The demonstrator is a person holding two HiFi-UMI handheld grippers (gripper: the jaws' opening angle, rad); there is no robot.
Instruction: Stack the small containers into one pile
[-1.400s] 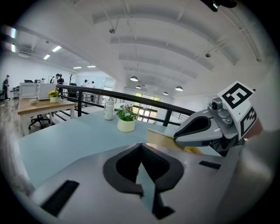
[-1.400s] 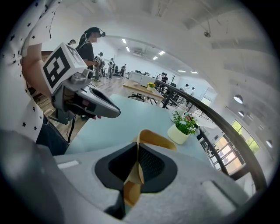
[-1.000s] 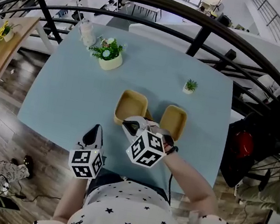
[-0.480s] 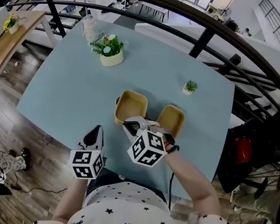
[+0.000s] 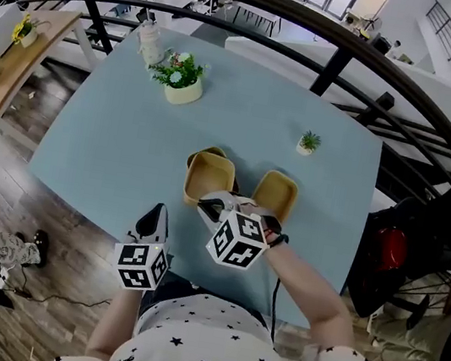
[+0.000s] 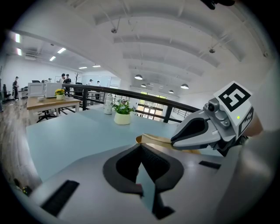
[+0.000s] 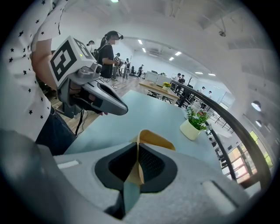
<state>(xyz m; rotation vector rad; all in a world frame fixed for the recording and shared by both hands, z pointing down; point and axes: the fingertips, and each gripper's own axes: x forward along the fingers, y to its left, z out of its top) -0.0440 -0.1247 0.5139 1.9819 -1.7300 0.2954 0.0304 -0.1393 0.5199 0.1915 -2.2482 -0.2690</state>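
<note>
- On the pale blue table point(image 5: 114, 131), close to its near edge, two tan rounded-square containers show side by side with a gap between them.
- At the near rim of the left container point(image 5: 209, 174) the right gripper point(image 5: 209, 207) is clamped; its own view shows the thin tan wall pinched between the pads.
- Just beside that gripper's hand, the right container point(image 5: 277, 194) lies open, with nothing touching it.
- Over the table's near edge, left of both containers, the left gripper point(image 5: 154, 210) hovers with its jaws pressed together and nothing between them.
- Toward the far side stand a potted plant point(image 5: 180, 82) and a smaller plant point(image 5: 307, 140).
</note>
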